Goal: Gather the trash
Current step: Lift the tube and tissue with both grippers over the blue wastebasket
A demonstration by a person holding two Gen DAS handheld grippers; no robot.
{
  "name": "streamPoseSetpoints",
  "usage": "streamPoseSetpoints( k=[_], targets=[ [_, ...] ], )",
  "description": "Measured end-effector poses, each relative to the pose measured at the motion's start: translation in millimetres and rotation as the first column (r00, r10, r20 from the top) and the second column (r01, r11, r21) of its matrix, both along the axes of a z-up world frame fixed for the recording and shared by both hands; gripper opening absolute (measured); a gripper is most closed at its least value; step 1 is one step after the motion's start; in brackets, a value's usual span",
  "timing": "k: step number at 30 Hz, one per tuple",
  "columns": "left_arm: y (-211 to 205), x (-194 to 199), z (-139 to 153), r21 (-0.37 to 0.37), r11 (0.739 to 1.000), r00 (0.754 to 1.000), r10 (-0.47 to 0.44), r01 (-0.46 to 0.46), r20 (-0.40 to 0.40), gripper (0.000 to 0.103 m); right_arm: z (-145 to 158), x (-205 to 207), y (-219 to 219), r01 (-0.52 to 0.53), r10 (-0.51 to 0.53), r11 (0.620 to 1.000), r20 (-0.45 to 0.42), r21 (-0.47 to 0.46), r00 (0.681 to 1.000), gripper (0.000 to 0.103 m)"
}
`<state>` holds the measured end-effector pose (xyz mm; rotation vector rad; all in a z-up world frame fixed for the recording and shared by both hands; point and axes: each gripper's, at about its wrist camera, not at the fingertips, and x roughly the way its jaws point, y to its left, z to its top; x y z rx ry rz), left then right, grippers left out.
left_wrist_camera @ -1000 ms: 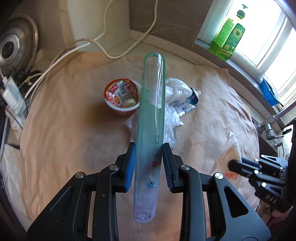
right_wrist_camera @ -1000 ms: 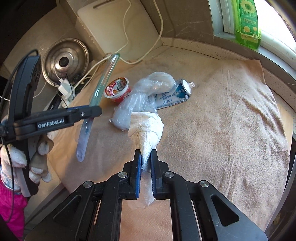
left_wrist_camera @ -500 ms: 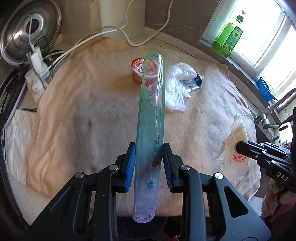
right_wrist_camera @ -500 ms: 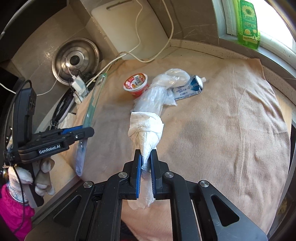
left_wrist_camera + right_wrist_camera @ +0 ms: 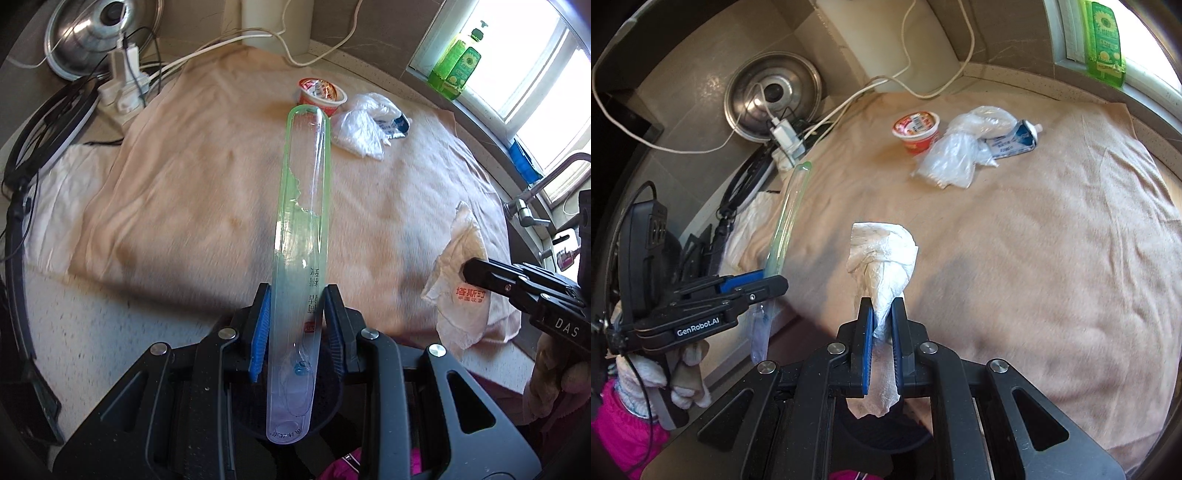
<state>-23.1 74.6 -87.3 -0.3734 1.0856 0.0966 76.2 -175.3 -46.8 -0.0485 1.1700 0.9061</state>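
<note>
Left gripper (image 5: pixel 295 321): jaws closed narrowly on a long clear plastic sleeve (image 5: pixel 301 236) with a green rim, gripped near its lower end so that most of its length projects ahead of the fingers. The sleeve looks light, thin-walled and springy; its smooth sides are probably slippery, so a hold low on the flat faces, as here, should keep it from swinging.

Right gripper (image 5: pixel 882 328): jaws nearly together, pinching a crumpled white paper napkin (image 5: pixel 882 258) at its twisted waist; a loose tail hangs below the fingers. Soft, very light and easily torn, it is best held by the bunched middle.

Ahead of both grippers, on the beige cloth (image 5: pixel 1052 258) covering the tabletop, the remaining rubbish lies together at the far side: a red-and-white cup (image 5: pixel 918 133), touching it a crumpled clear plastic bag (image 5: pixel 956 155), and a squeezed blue-and-white tube (image 5: pixel 1015 142) partly tucked under the bag. The bag will collapse when gripped; the cup looks thin and crushable.
</note>
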Motion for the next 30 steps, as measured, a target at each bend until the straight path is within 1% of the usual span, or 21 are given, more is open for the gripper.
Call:
streamPoseSetpoints(
  k=[6, 9, 12, 20, 26, 30],
  targets=[
    [3, -38, -7, -0.011, 1.0, 1.0, 0.017, -0.017, -0.013, 0.028, -5, -28, 6, -0.021, 0.021, 1.0, -0.018, -0.008, 1.0, 0.007],
    [1, -52, -12, -0.005, 1.0, 1.0, 0.019, -0.019, -0.025, 0.028, -9, -40, 9, -0.034, 0.034, 0.999, -0.026, -0.016, 0.999, 0.007],
    [0, -64, -19, -0.014, 1.0, 0.999, 0.019, -0.019, -0.037, 0.028, -14, -51, 10, -0.044, 0.043, 0.999, -0.034, -0.023, 0.999, 0.007],
    [-7, -98, -48, -0.05, 0.998, 0.996, 0.025, -0.03, -0.091, 0.028, -31, -74, 11, -0.062, 0.058, 0.996, -0.061, -0.057, 0.996, 0.007],
    [-13, -114, -67, -0.074, 0.996, 0.991, 0.028, -0.038, -0.13, 0.028, -48, -94, 12, -0.091, 0.083, 0.991, -0.078, -0.094, 0.993, 0.007],
    [-20, -123, -87, -0.08, 0.996, 0.984, 0.021, -0.035, -0.176, 0.028, -63, -103, 13, -0.111, 0.1, 0.986, -0.089, -0.126, 0.991, 0.007]
  ],
)
